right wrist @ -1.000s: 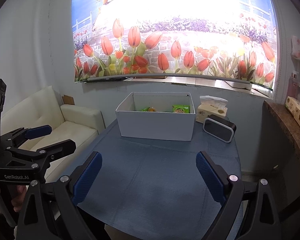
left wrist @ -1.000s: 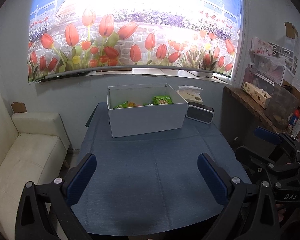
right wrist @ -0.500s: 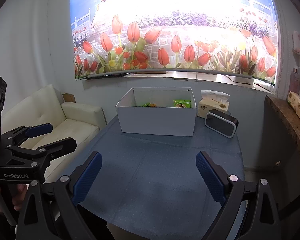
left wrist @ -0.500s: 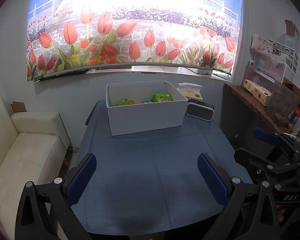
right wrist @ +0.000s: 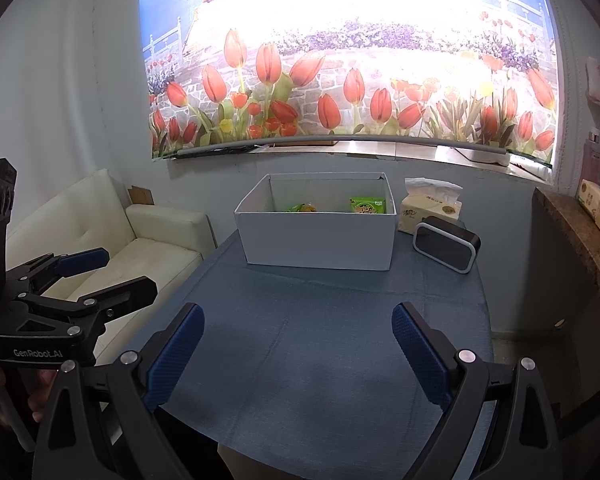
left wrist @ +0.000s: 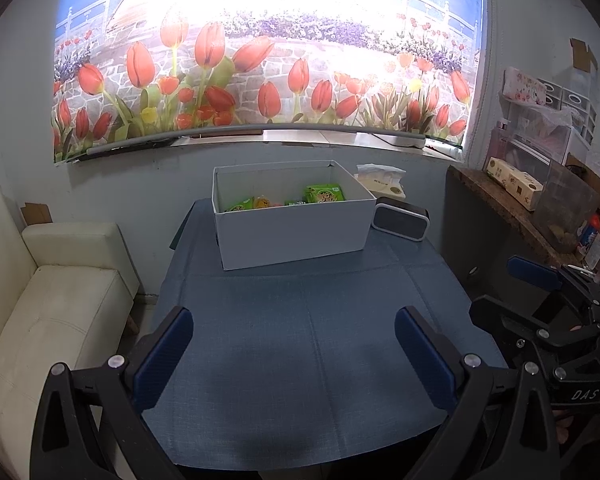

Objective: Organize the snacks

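A white open box (left wrist: 296,232) stands at the far side of the blue-covered table (left wrist: 308,344); it also shows in the right wrist view (right wrist: 318,244). Green and yellow snack packets (left wrist: 325,193) lie inside it, also seen in the right wrist view (right wrist: 367,205). My left gripper (left wrist: 294,354) is open and empty over the table's near edge. My right gripper (right wrist: 298,350) is open and empty beside it, also over the near edge. Each gripper shows at the side of the other's view.
A black clock (right wrist: 447,243) and a tissue pack (right wrist: 430,204) sit right of the box. A white sofa (left wrist: 48,304) stands left of the table. A cluttered shelf (left wrist: 540,200) is on the right. A tulip mural covers the wall.
Both grippers have drawn back slightly from the box and risen a little; the box looks smaller and farther. Both stay open and empty.
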Available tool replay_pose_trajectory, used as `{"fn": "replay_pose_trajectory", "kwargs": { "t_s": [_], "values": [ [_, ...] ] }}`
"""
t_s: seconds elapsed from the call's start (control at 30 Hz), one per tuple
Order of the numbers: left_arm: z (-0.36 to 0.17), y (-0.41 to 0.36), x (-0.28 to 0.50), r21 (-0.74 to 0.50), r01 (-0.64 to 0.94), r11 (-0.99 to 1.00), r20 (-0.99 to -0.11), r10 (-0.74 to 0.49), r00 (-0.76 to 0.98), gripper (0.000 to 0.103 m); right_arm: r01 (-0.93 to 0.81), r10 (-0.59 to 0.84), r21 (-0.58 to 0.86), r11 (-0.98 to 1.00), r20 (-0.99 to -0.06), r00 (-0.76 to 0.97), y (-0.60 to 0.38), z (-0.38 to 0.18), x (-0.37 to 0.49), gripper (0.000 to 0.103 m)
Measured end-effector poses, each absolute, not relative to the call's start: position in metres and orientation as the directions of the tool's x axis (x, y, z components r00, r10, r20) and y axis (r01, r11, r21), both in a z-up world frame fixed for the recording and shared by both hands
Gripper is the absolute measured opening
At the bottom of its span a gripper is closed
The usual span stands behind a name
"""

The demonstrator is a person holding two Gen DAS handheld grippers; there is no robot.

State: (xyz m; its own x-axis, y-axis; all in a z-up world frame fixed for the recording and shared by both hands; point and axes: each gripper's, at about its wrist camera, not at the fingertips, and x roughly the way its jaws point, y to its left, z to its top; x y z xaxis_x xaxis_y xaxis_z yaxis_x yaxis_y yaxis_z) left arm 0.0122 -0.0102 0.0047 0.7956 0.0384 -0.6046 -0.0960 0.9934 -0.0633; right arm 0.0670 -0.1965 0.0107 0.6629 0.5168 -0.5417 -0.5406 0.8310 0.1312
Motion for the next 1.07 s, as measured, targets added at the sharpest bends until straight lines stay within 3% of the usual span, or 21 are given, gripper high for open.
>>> {"fn": "replay_pose_trajectory", "kwargs": {
  "t_s": [1.07],
  "values": [
    [0.0071, -0.0139, 0.0091, -0.068, -0.088, 0.994, -0.599, 0.03, 0.8, 0.103, -0.534, 0.514, 0.135, 0.835, -0.539, 0.667, -0.1995, 0.0127, 0.0647, 0.098]
  ]
}}
